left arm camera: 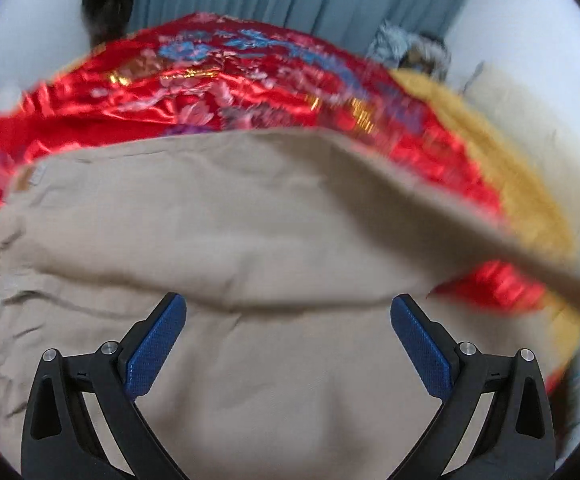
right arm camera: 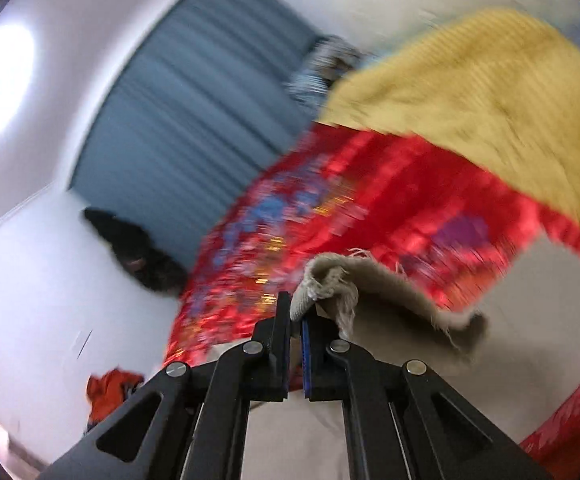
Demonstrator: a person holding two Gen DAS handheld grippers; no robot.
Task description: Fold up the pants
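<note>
Pants (left arm camera: 249, 220): beige, creased, spread over a red embroidered cover (left arm camera: 193, 92); one frayed hem (right arm camera: 330, 284) is seen lifted clear of it
Right gripper (right arm camera: 296, 312): fingers clenched, the frayed hem pinched between them
Left gripper (left arm camera: 287, 312): fingers spread wide, nothing gripped, held above the beige cloth
Beyond: a yellow blanket (right arm camera: 490, 92) is seen beside the red cover

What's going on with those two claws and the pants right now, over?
Right gripper shut on frayed hem of beige pants, lifted. Left gripper open above the pants, holding nothing. Nothing in the way.
</note>
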